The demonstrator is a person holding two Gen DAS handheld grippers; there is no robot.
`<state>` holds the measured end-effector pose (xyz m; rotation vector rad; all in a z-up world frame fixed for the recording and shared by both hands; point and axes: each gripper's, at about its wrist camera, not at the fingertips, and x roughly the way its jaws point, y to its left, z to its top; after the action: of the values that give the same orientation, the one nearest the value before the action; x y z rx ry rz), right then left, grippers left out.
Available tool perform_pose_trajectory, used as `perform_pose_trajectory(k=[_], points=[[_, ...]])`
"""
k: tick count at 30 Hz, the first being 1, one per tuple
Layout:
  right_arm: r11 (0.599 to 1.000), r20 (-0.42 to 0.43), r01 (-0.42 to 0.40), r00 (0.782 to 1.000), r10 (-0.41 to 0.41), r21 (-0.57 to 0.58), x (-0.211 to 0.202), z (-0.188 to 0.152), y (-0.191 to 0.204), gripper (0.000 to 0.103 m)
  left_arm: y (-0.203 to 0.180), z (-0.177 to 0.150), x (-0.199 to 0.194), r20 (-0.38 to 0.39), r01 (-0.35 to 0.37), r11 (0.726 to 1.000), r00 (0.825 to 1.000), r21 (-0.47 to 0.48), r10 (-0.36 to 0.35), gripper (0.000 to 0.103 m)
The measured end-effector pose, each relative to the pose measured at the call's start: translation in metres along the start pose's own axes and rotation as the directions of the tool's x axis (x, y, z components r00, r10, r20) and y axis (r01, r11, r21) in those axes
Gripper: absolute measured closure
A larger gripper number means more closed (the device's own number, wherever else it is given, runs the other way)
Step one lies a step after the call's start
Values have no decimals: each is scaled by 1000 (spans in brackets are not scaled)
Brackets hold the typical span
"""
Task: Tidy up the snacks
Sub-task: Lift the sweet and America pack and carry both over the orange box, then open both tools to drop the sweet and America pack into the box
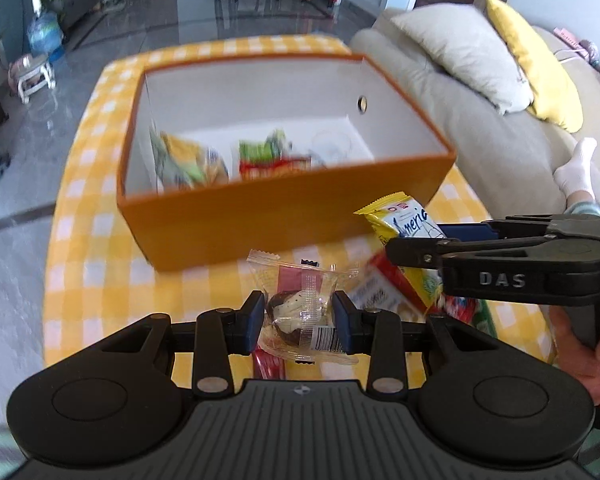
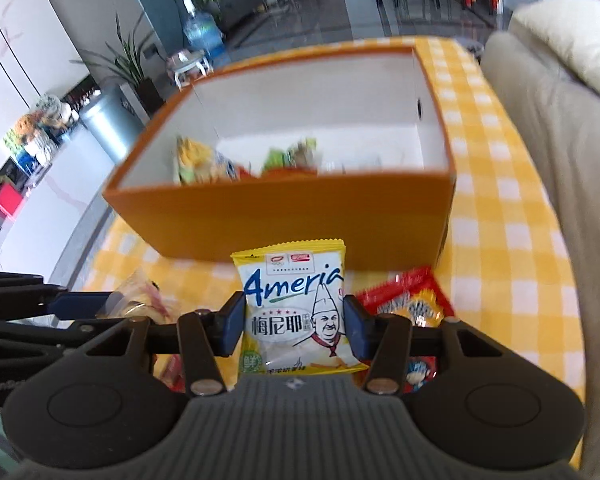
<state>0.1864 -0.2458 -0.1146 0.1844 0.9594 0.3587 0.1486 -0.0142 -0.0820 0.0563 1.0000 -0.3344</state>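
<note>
An orange box [image 1: 228, 224] with white inner walls stands on the yellow checked table; it also shows in the right wrist view [image 2: 284, 220]. Several snack packs [image 1: 220, 160] lie inside it. My left gripper [image 1: 300, 320] is shut on a clear-wrapped chocolate cake [image 1: 296, 312], held above the table in front of the box. My right gripper [image 2: 294, 324] is shut on a yellow and white Ameria snack pack [image 2: 296, 308], held upright before the box. The right gripper [image 1: 432, 248] also shows at the right of the left wrist view, with its pack [image 1: 404, 220].
A red snack pack [image 2: 412, 300] lies on the checked tablecloth [image 2: 500, 208] below my right gripper, with other packs near it. A beige sofa [image 1: 480, 128] with cushions stands close to the table's right side. Grey tiled floor lies to the left.
</note>
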Motion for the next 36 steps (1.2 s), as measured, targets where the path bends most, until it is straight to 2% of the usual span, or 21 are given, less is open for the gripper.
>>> perform_pose_trajectory(k=[6,13,18,24,32,36], points=[[999,78,-36,996,37,-11,-22,33,8,53,6,34,-10,65,-19,999,998,34,16,62],[999,103,-21,994,25,-44,-21,72,12,53,16,77,-8,107,-44,997,994,62,37,62],[998,97,8,995,-2,-61,-7,98,12,53,30,103,9,93,-64,996,994,59,58,62],[994,66,57,997,-51,-98,22,125,11,53,37,127,38,66,-94,990,994,101,88,62],[986,6,110,994,-111,-127,66,148,5,53,43,145,80,11,-124,981,992,152,124,62],[980,-50,149,986,-156,-129,89,157,1,53,51,150,100,-29,-141,978,989,153,148,62]])
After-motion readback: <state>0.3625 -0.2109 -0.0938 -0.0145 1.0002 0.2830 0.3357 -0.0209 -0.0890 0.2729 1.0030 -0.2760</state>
